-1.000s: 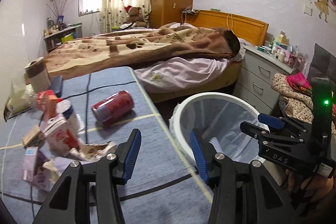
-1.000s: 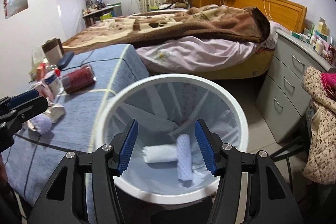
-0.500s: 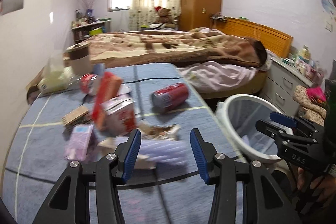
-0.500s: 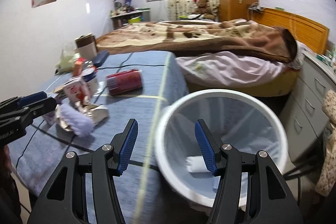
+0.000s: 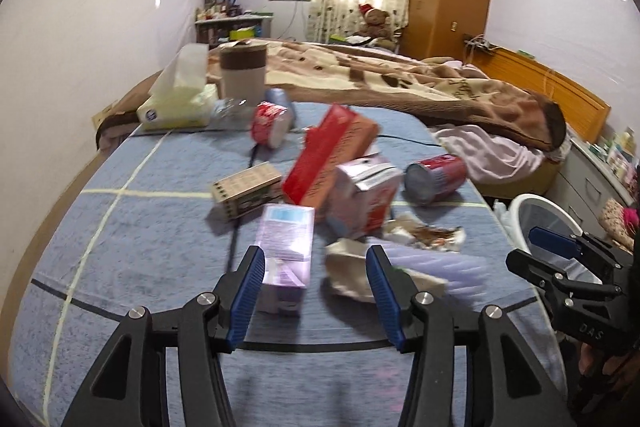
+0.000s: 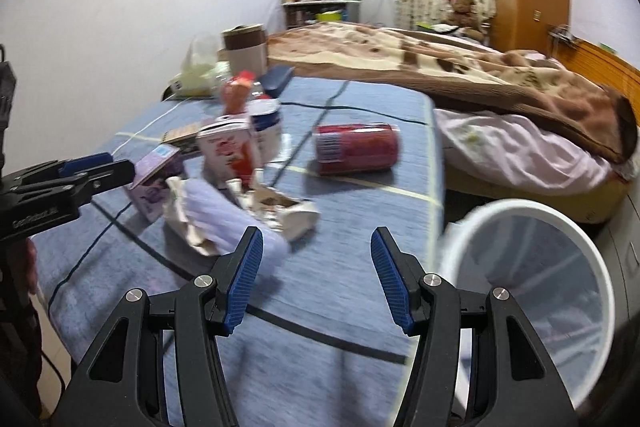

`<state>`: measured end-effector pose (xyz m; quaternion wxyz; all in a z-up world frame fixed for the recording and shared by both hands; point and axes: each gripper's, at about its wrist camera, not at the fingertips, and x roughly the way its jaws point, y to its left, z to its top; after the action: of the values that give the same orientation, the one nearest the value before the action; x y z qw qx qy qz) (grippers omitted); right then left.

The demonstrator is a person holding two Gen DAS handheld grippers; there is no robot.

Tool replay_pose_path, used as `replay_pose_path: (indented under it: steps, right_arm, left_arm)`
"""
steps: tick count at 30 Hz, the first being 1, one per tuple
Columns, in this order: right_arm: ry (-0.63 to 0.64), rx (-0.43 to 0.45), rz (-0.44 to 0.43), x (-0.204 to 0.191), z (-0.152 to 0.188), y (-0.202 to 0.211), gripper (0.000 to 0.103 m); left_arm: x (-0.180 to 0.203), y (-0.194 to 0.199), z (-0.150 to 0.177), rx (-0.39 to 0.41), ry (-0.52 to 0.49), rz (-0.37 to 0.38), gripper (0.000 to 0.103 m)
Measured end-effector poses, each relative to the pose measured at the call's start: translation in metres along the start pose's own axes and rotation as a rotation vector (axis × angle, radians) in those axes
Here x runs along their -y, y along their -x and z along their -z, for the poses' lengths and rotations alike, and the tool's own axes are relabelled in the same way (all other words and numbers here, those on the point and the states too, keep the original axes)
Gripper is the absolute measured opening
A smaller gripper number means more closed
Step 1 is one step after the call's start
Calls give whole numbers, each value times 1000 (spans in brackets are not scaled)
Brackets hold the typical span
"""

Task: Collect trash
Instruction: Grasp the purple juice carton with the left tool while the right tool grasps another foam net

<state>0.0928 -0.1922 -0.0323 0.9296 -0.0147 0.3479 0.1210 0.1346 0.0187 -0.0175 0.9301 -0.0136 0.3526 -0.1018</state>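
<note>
We are hovering left gripper, jaws opening, empty, over trash pile on blue-covered table; purple carton crowding crumpled wrapper. Right gripper gaping, empty; white bin beside table.

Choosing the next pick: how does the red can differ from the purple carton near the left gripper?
The red can is round, lies on its side and sits far back near the table's right edge; the purple carton is boxy and sits close to the left gripper, whose open jaws are opening wider. Neither is gripped; both rest on the blue cloth.
</note>
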Motion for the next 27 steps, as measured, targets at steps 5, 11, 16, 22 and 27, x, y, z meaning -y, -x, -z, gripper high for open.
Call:
replay_pose_path:
  steps: [5, 11, 16, 22, 27]
  right_arm:
    - [54, -28, -37, -17, -5, -13, 58]
    - [111, -75, -39, -28, -10, -29, 58]
    - [130, -102, -71, -34, -11, -38, 58]
    - [164, -145, -135, -47, -5, -38, 58]
    - [169, -170, -143, -52, 0, -40, 58]
  left_arm:
    - [-15, -15, 2, -43, 15, 2, 53]
    - [-24, -33, 5, -92, 11, 11, 53]
    - [-30, -47, 7, -123, -13, -3, 53]
    - [-41, -56, 6, -135, -22, -37, 53]
    - [-50, -60, 4, -144, -25, -48, 53]
